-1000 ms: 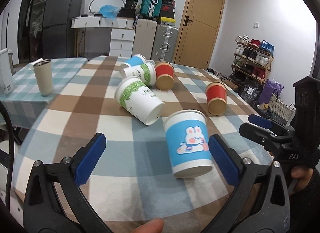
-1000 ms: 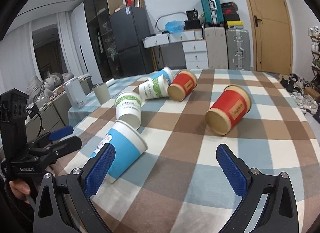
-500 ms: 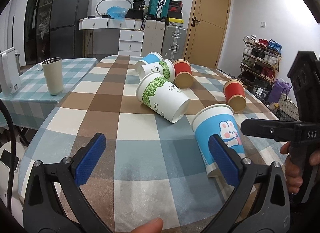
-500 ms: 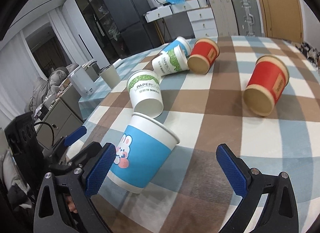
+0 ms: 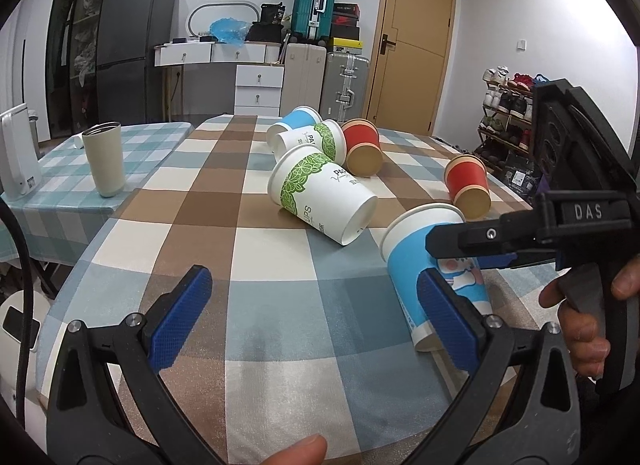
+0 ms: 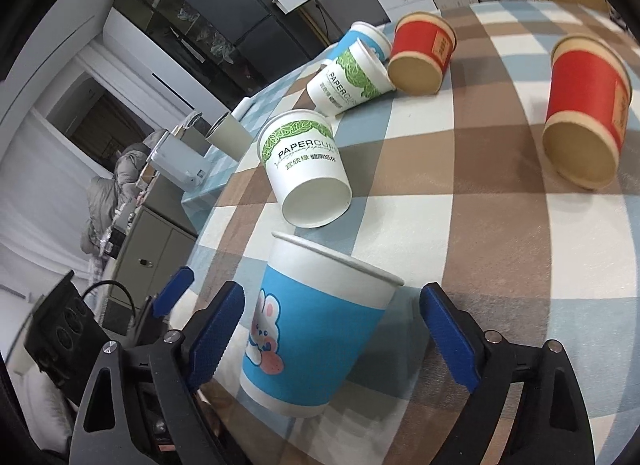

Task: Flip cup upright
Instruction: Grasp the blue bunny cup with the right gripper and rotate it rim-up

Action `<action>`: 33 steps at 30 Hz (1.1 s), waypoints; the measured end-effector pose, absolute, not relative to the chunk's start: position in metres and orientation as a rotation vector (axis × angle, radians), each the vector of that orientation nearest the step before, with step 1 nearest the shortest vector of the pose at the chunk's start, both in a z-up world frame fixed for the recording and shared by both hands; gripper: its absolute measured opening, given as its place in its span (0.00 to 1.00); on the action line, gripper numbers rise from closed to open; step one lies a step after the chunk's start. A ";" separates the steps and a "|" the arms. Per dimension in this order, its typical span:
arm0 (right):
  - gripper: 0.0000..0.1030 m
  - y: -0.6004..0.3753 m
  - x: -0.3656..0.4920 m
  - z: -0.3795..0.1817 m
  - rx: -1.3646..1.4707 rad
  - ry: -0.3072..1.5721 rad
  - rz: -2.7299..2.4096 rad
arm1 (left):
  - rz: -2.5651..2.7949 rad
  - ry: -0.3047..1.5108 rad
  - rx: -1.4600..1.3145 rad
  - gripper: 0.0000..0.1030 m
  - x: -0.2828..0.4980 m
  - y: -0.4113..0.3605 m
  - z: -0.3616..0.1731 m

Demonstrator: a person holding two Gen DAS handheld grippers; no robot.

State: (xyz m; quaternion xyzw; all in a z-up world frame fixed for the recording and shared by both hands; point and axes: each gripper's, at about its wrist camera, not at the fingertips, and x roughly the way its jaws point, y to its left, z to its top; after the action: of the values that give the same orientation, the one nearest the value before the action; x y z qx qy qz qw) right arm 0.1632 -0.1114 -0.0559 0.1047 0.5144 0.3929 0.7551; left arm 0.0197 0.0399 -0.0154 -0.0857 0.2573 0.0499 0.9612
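A blue paper cup with a rabbit picture (image 6: 316, 337) stands upright on the checked tablecloth (image 6: 500, 233), near the table's front edge. My right gripper (image 6: 332, 329) is open with its two blue pads on either side of the cup, not touching it. In the left wrist view the same cup (image 5: 424, 265) stands at the right, partly behind the right gripper's fingers (image 5: 480, 239). My left gripper (image 5: 316, 317) is open and empty, with the cup just beyond its right pad.
Two green-and-white cups (image 5: 320, 193) (image 5: 316, 137), a second blue cup (image 5: 296, 121) and two red cups (image 5: 362, 149) (image 5: 468, 185) lie on their sides farther back. A steel tumbler (image 5: 104, 157) and a white appliance (image 5: 16, 157) stand on a side table at left.
My right gripper has swung in around the blue rabbit cup, which now sits between its pads. The left gripper has drawn back to the left, so the cup has shifted to its right.
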 end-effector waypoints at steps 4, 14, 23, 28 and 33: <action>0.84 -0.110 0.168 -0.059 0.276 1.168 0.884 | 0.104 0.520 -0.172 0.99 0.020 0.040 -0.016; 0.68 -0.116 0.169 -0.064 0.324 1.197 0.913 | 0.101 0.522 -0.171 0.99 0.020 0.038 -0.017; 0.67 -0.117 0.147 -0.036 0.123 0.976 0.873 | 0.097 0.523 -0.171 0.99 0.021 0.036 -0.019; 0.67 -0.114 0.136 -0.026 -0.016 0.819 0.798 | 0.097 0.524 -0.171 0.99 0.021 0.036 -0.019; 0.66 -0.109 0.137 -0.025 -0.087 0.742 0.739 | 0.099 0.524 -0.170 0.99 0.020 0.036 -0.019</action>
State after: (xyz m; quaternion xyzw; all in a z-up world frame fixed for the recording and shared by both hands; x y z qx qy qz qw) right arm 0.1370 -0.1085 -0.0246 -0.0414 0.3543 0.3527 0.8651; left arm 0.0204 0.0359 -0.0186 -0.0841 0.2584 0.0486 0.9612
